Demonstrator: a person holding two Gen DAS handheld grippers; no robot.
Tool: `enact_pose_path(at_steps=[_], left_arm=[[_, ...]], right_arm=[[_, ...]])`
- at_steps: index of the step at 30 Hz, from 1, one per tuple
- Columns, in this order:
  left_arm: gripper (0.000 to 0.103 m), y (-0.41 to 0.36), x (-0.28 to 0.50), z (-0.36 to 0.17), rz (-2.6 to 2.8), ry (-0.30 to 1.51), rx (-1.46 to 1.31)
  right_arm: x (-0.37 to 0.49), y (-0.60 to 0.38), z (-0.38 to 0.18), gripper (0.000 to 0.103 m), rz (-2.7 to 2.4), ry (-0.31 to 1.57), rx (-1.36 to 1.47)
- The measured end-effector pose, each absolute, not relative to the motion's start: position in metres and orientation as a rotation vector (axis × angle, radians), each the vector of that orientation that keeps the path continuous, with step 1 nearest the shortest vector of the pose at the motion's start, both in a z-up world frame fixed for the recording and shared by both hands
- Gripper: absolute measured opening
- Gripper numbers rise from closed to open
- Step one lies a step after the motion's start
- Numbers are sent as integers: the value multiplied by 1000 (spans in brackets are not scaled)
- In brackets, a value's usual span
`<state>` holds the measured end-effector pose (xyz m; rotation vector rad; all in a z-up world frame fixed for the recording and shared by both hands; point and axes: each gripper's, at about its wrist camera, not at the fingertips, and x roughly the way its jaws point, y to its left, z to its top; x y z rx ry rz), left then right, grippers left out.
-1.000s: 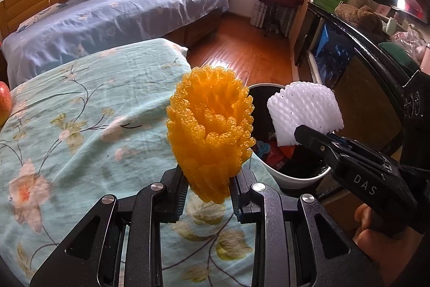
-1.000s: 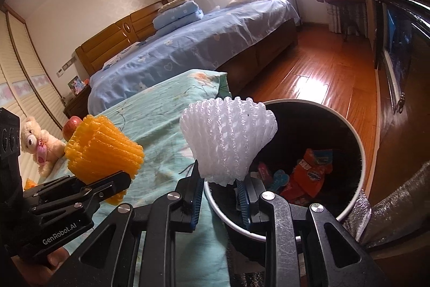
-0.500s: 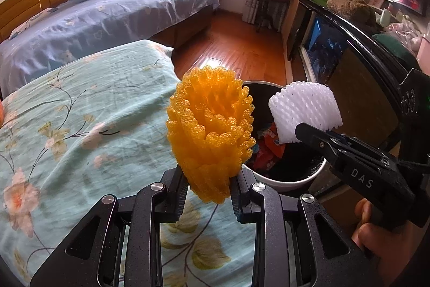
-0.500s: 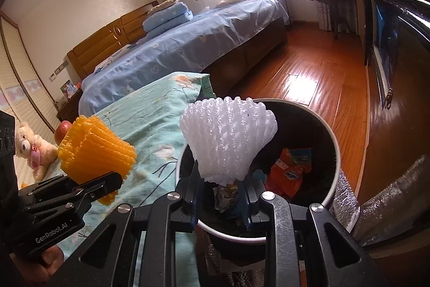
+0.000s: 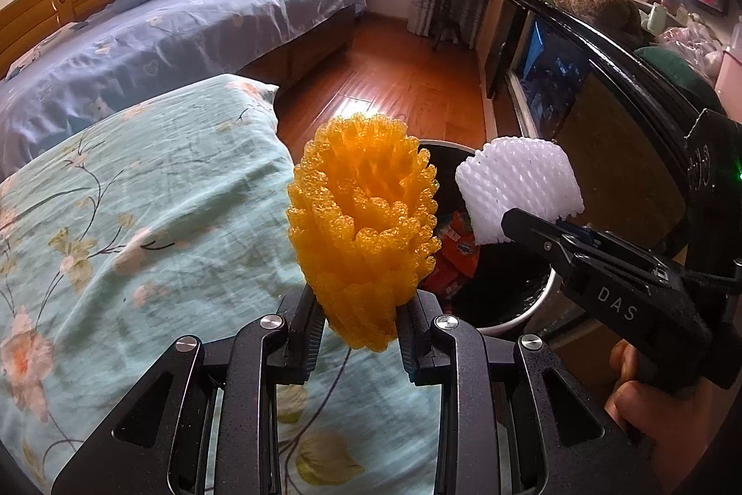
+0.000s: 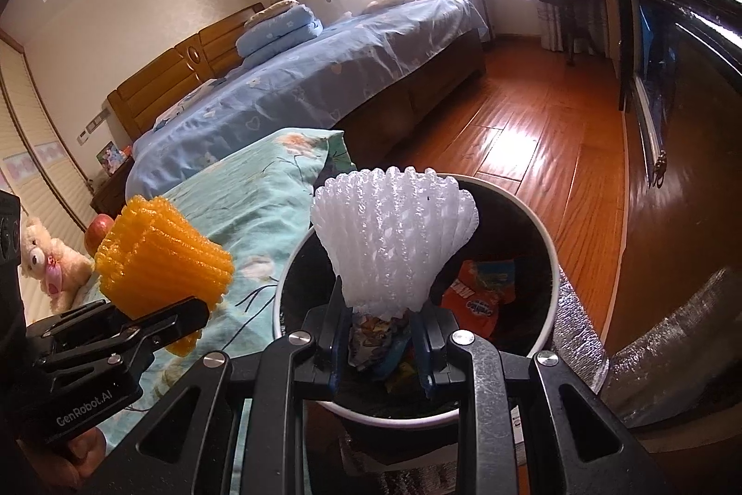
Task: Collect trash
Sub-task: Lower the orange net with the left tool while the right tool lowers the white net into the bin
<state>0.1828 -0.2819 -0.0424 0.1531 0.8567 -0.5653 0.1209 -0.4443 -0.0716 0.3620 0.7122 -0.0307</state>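
1. Left wrist view: the left gripper point(image 5: 357, 332) is clamped on an orange foam fruit net point(image 5: 364, 226), held upright w/ its open end up, over the edge of a teal floral bedspread point(image 5: 139, 216). Just to its right the white foam fruit net point(image 5: 519, 189) sits pinched in the right gripper point(image 5: 533, 223), which comes in from the right w/ a hand point(image 5: 658, 407) on its grip. Both nets hang near the white-rimmed trash bin point(image 5: 533, 309); the white one is over the bin's mouth, the orange one at its near-left edge. An orange snack wrapper point(image 5: 457, 258) lies inside

2. Right wrist view: the right gripper point(image 6: 378, 349) is closed on the white foam fruit net point(image 6: 394, 235), fanned out above the trash bin point(image 6: 552, 263), w/ the orange snack wrapper point(image 6: 482, 300) & other wrappers in the bin below. At left the left gripper point(image 6: 185, 314) holds the orange foam fruit net point(image 6: 162, 258) over the teal floral bedspread point(image 6: 259, 193), beside the bin. Behind: an apple point(image 6: 98, 229), a teddy bear point(image 6: 46, 263) & a blue-sheeted bed point(image 6: 301, 91) on wood floor point(image 6: 533, 151)
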Motion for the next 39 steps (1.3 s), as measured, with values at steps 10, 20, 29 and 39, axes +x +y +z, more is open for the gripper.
enact_pose_path(at_steps=[10,20,29,39], left_arm=[[25,-290,186,-44,-570,861,161],[25,-303,190,-45,-585,869,168],[26,-315,196,-48,-590,883,181],[26,-320,203,-52,-600,901,181]], right_arm=[[125,-450,-74,24,-39,718,361],[130,-462,-76,24,-45,730,364],[136,-467,-79,25,-41,754,351],[142,-475,-81,25,-57,769,354]])
